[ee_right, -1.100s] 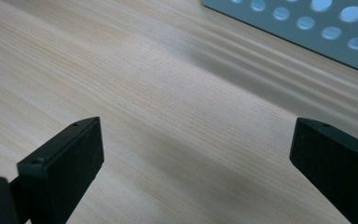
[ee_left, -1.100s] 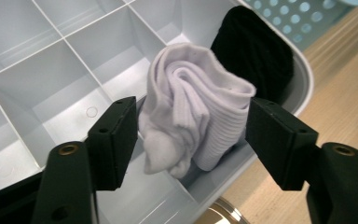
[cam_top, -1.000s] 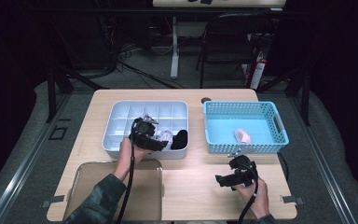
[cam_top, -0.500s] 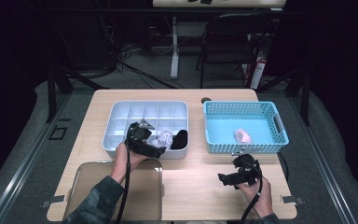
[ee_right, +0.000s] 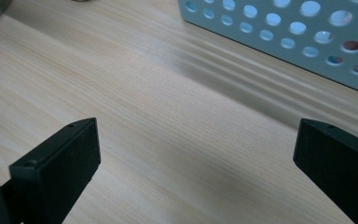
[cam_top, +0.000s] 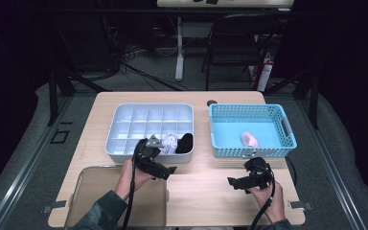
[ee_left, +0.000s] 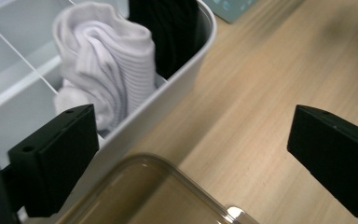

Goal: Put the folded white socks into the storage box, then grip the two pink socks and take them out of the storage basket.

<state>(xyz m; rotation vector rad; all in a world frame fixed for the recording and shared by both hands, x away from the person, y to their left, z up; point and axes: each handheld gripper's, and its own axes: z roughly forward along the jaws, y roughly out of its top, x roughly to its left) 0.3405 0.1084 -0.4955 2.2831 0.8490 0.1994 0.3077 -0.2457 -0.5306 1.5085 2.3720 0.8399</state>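
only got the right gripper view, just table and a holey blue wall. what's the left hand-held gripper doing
observer: The left hand-held gripper is empty; its jaws have just been opening, by the white tray's front wall.
operator: anything in that tray
observer: A rolled white sock in a front compartment, with a black sock in the corner compartment beside it.
operator: and inside the blue basket
observer: One pink item lies on its floor.
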